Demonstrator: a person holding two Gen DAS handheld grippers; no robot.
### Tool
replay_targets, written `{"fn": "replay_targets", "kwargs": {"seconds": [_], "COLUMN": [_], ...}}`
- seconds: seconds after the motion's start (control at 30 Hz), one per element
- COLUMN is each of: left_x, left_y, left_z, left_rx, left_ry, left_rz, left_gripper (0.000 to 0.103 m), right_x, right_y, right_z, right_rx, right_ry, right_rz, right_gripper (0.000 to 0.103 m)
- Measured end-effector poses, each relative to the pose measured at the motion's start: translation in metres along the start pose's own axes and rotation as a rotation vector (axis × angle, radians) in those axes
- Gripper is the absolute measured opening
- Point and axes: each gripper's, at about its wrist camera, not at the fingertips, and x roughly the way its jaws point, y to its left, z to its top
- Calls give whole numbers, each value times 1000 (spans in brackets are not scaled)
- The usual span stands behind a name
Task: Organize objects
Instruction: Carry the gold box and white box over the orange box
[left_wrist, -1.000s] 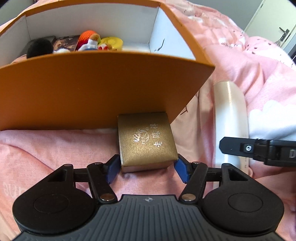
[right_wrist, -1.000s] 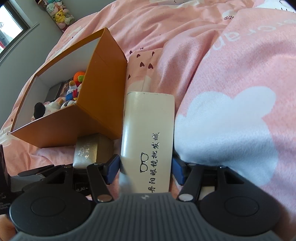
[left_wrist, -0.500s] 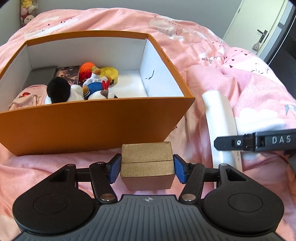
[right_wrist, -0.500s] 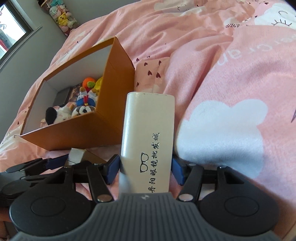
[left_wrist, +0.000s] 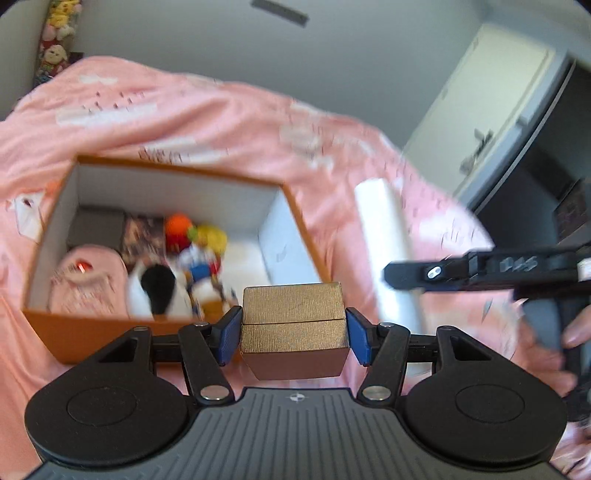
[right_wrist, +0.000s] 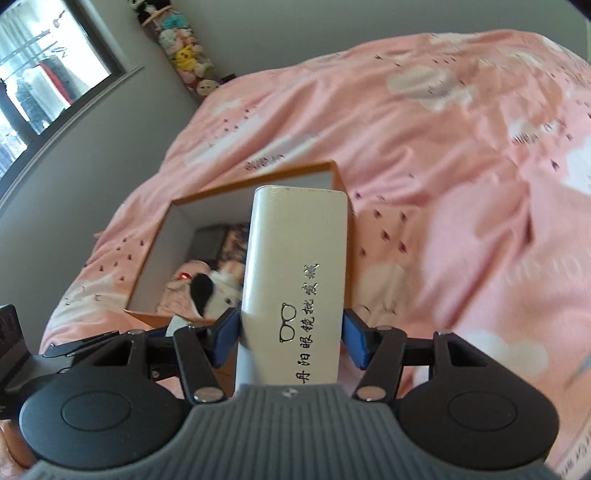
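The left gripper (left_wrist: 294, 336) held a small gold box (left_wrist: 294, 328) clamped between its blue pads (left_wrist: 229, 338), lifted clear of the pink bedspread (left_wrist: 184, 110) and just short of the near wall of the open orange bin (left_wrist: 59, 334). The right gripper (right_wrist: 291, 332) gripped a tall white case (right_wrist: 295, 280) near its lower end, most of its length standing out past the pads, over the bin's right side. Inside the bin lay soft toys (left_wrist: 162, 288), a pink pouch (left_wrist: 86, 280) and a dark flat item; the left view was blurred, so their exact layout was uncertain. The likeliest trouble seemed crowding: both hands headed for one opening, and the right gripper's arm already reached close beside the gold box, so a bump could knock either load loose. The long case, held near one end, might pivot in the pads or catch the bin's rim. The bin's left half looked full, leaving free floor mainly at the right, and the gold box could land on toys and tip.
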Motion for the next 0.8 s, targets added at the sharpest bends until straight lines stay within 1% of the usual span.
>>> {"fn": "replay_targets", "kwargs": {"seconds": [0.07, 0.13, 0.23, 0.37, 0.5, 0.63, 0.8], "left_x": [-8, -13, -10, 12, 34, 49, 64], "left_y": [10, 20, 35, 53, 65, 71, 83], "left_z": [15, 29, 48, 65, 67, 64, 62], "left_rx": [-23, -30, -47, -77, -100, -108, -134], "left_ry": [-45, -91, -137, -131, -103, -83, -56], "left_rz": [11, 44, 79, 81, 64, 56, 37], "left_gripper": [67, 67, 67, 67, 67, 67, 67], "right_x": [8, 21, 46, 90, 132, 157, 176], "right_y": [12, 23, 36, 49, 46, 43, 57], "right_z": [14, 29, 46, 57, 58, 49, 40], "right_rx": [-22, -48, -103, -168, -171, -160, -263], "right_ry": [-3, 0, -5, 15, 91, 153, 192], "right_rz": [7, -5, -63, -146, -202, -268, -361], "right_gripper": [61, 61, 61, 61, 61, 61, 62]}}
